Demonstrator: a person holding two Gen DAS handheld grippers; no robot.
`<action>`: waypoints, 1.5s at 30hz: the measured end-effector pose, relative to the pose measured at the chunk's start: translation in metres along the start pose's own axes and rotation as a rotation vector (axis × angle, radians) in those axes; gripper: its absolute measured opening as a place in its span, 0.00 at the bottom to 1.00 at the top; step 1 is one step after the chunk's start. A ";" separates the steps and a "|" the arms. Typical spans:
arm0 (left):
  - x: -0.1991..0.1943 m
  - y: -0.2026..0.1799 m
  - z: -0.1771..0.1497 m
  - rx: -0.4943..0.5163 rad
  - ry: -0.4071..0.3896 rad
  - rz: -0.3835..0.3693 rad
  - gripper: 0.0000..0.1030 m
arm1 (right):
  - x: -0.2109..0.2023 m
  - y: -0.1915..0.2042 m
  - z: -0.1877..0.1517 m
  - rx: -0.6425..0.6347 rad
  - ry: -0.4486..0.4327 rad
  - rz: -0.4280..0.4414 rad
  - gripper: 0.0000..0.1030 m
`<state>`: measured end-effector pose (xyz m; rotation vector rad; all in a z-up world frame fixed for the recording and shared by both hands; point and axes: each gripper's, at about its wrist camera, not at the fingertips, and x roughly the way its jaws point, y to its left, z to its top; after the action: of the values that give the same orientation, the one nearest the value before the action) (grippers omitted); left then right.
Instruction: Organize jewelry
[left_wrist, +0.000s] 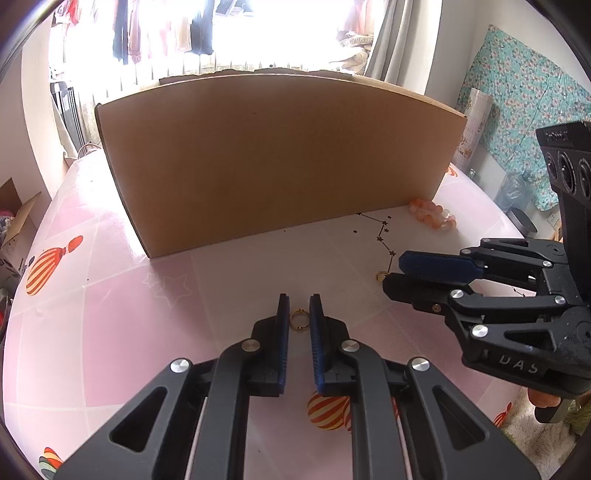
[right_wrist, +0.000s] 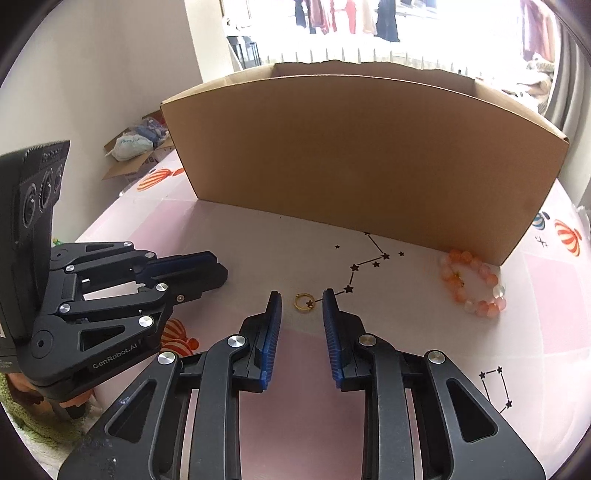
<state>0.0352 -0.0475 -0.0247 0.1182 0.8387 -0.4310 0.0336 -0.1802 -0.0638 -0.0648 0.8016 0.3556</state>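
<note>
— Gold ring, small, thin metal (left_wrist: 298, 319): where is it sitting?
— Upright between the blue pads of the left gripper (left_wrist: 298, 306), which is clamping it above the pink patterned table (right_wrist: 258, 236).
— And the right gripper (right_wrist: 301, 294)?
— Jaws are standing apart, touching nothing. A second gold ring (right_wrist: 304, 302) is lying on the table just ahead of its tips.

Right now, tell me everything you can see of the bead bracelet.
The bead bracelet is a closed loop of round, glossy beads in orange, pink and milky white, with a small gold charm. It lies flat on the pink table cover by the right front corner of the cardboard box; contact with the box is unclear. Nothing holds it.
</note>
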 end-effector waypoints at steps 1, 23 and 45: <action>0.000 0.000 0.000 0.000 0.000 0.000 0.10 | 0.003 0.000 0.001 -0.013 0.005 -0.003 0.20; -0.001 -0.002 -0.001 0.006 -0.001 0.008 0.10 | 0.004 -0.014 0.002 0.056 -0.014 0.005 0.00; -0.001 0.001 0.000 -0.025 -0.003 -0.008 0.10 | 0.008 -0.006 0.004 0.060 0.004 0.001 0.21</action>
<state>0.0352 -0.0458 -0.0248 0.0906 0.8418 -0.4281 0.0439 -0.1827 -0.0671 -0.0086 0.8163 0.3322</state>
